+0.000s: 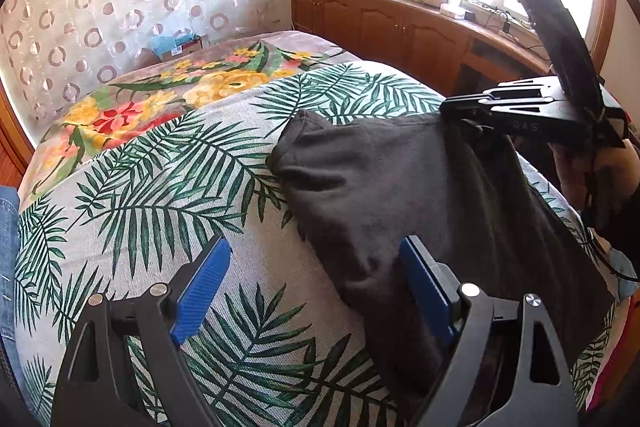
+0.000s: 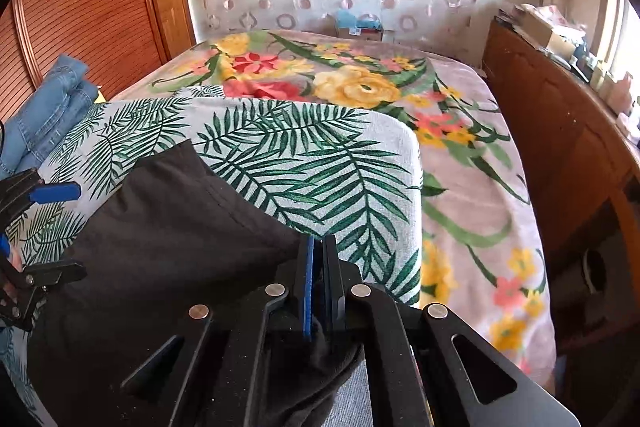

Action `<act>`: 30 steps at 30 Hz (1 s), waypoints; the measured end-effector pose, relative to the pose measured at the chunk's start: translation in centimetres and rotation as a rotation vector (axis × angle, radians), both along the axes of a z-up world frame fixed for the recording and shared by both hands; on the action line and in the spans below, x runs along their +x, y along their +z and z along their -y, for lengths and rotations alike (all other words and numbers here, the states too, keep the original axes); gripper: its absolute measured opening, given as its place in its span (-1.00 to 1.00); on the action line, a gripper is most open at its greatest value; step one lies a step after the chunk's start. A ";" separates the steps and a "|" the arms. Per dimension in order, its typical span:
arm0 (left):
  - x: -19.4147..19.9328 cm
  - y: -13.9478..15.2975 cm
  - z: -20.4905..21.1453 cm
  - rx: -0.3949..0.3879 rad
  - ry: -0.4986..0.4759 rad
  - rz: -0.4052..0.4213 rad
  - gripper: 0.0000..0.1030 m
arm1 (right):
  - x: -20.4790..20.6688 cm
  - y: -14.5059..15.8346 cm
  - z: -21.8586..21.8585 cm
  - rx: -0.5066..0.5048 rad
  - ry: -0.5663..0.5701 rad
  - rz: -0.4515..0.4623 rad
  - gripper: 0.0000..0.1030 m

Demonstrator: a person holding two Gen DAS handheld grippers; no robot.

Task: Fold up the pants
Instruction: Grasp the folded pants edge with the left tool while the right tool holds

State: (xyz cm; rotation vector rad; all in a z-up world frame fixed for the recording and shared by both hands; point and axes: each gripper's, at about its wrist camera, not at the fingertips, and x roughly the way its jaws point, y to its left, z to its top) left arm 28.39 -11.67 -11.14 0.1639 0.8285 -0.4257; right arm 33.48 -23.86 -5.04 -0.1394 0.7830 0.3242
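Dark grey pants (image 1: 380, 187) lie partly folded on a palm-leaf cloth (image 1: 160, 195) spread over the bed. My left gripper (image 1: 320, 283) stands open over their near left edge. One blue pad (image 1: 424, 287) is above the fabric and the other is above the leaf cloth. My right gripper (image 1: 446, 109) reaches in from the right, shut on the pants' far right edge and lifting it slightly. In the right wrist view its jaws (image 2: 318, 251) pinch a fold of the pants (image 2: 160, 227), with fabric bunched behind the pads. The open left gripper (image 2: 76, 231) shows at the left edge.
Folded blue jeans (image 2: 52, 107) lie at the cloth's left side. A flowered blanket (image 2: 360, 87) covers the bed beyond the cloth. A wooden cabinet (image 1: 400, 23) with clutter runs under the window on the right. A wooden wardrobe (image 2: 88, 7) stands on the left.
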 end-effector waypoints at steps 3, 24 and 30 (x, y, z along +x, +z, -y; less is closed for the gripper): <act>0.2 0.0 -0.1 -0.002 0.009 -0.005 0.69 | -0.3 0.6 0.3 0.021 -0.008 0.002 -0.83; 7.7 -0.7 -0.5 -0.035 0.048 -0.129 0.11 | -3.2 0.1 4.8 0.111 -0.054 -0.082 -0.29; 7.6 -0.6 0.1 -0.041 0.028 -0.127 -0.25 | -2.5 0.3 4.5 0.115 -0.023 -0.087 -0.29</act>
